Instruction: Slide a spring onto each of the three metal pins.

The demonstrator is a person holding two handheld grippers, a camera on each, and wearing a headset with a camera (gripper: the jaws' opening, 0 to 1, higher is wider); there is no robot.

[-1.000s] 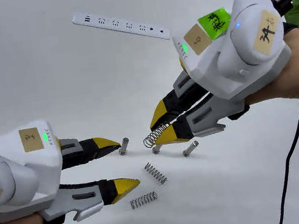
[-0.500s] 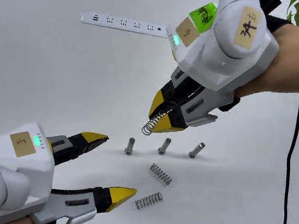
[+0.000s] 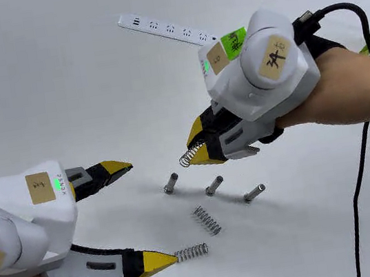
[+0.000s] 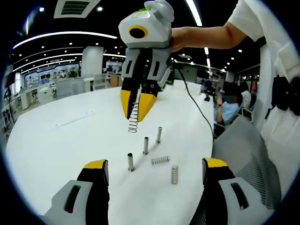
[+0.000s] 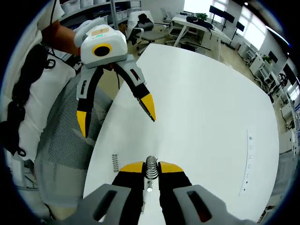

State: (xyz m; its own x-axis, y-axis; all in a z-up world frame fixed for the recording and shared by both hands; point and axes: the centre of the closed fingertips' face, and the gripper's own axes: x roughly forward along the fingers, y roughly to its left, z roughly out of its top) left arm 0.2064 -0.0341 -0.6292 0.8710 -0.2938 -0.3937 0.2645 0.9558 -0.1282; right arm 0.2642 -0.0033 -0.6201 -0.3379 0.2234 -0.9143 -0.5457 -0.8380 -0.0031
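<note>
Now, first spring (image 3: 189, 156) poised for threading.
Right claw (image 3: 197, 152) grips it, pins (image 3: 213, 186) just below; next needs coaxial alignment. Left claw (image 3: 151, 212) gapes, empty.

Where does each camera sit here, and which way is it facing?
Head view: on the person's head, looking forward and down at the table; left tongs, right tongs and the right hand show.
Left gripper view: on the left tongs, facing three pins and the right tongs; own open jaws and the person's arm show.
Right gripper view: on the right tongs, facing the left tongs; own jaws shut on a spring.
Shared: gripper views face each other; all three show that spring.
</note>
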